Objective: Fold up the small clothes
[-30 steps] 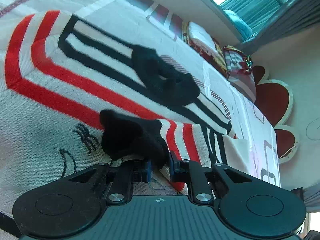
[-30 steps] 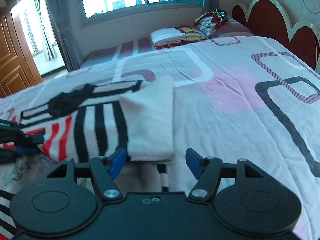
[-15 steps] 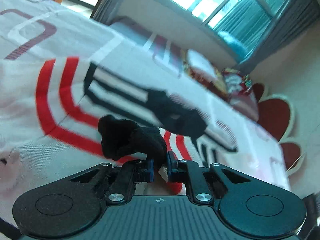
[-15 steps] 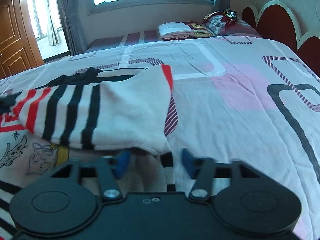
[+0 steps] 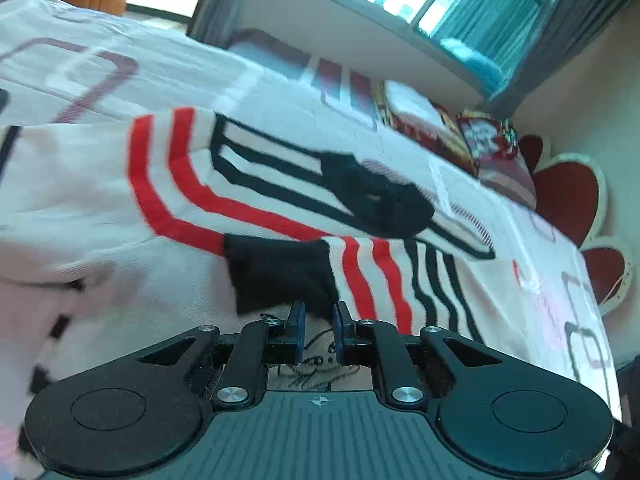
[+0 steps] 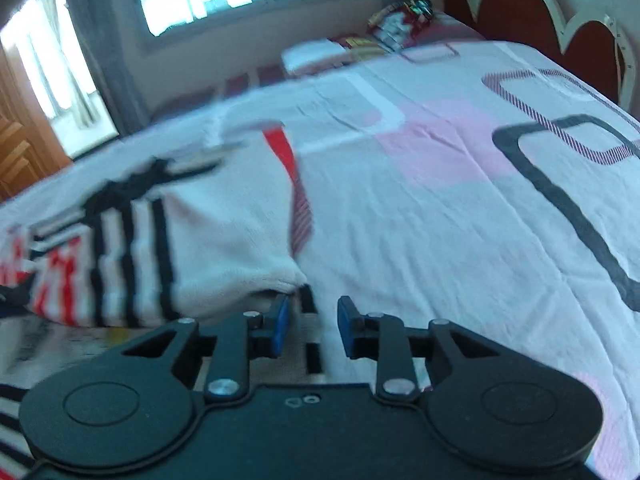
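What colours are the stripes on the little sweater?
Red and black stripes on white, on the sweater. The left wrist view shows them best.

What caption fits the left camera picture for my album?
Left gripper pinches the black cuff of a striped sweater on the bed.

We see the left gripper (image 5: pixel 318 330): black housing, ribbed grey top plate with a small crosshair mark, two round discs, silver screws, blue pads. The right gripper (image 6: pixel 310 330) matches it, smooth black, blue-tipped fingers.
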Demonstrator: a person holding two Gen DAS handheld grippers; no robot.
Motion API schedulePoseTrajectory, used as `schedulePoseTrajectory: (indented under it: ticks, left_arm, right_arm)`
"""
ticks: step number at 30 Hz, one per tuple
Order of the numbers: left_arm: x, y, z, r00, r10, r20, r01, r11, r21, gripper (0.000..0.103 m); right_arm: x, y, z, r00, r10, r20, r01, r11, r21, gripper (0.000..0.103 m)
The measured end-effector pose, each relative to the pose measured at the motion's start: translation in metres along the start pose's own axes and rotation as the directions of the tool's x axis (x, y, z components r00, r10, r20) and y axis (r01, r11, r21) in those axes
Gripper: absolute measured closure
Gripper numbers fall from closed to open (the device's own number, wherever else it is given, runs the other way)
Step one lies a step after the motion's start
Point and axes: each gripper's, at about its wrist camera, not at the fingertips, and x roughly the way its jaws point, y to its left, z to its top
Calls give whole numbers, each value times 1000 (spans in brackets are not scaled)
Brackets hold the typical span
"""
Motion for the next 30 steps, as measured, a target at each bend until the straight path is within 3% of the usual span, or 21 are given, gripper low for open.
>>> schedulePoseTrajectory:
  ticks: [3,6,8,10,14,16,18,20,21,24,27,30]
  left_arm:
    - [-6,-9,5,999,-29,21,29,999,18,90]
    - [11,-28,15,998,-51,30,49,997,57,90]
    - [31,-37,18,1000,-12,25,9,994,111,90]
    - [54,-25,15,998,59,-37,-56,995,79,90]
    - [56,6,18,998,5,-67,-7,999,-32,96]
    - [46,4,23,998,18,-58,-21,999,-46,95]
    - [41,-7,25,998,51,-22,-51,998,36,88]
    - [46,-12,27,998,57,-21,-56,997,61,49]
    - [48,-14,28,998,67,-12,-66,996,60,43]
    - [53,-16,31,994,105,20,-106,991,86,41]
    - [61,-17,27,988,149,29,-152,977,152,42]
    - [63,-26,19,979,197,58,-205,952,229,50]
  right_arm:
    - [-9,7,13,998,20,54,-18,999,-38,74]
    - [13,19,33,998,55,38,-54,997,-47,74]
    - [30,31,44,998,66,26,-63,995,-79,74]
    - [47,41,50,997,78,6,-77,992,-96,75]
    - [77,46,38,999,14,-50,-24,981,-195,79]
    - [75,40,40,999,22,-45,-30,981,-190,80]
    - [70,41,49,998,52,-29,-56,984,-168,75]
    - [73,47,62,998,56,8,-54,981,-188,73]
    - [80,50,69,998,55,10,-53,981,-189,73]
    - [108,46,93,1000,21,12,-19,988,-154,72]
    - [129,28,109,999,-22,23,24,997,-75,65]
    - [152,20,110,998,27,-50,-30,998,-63,70]
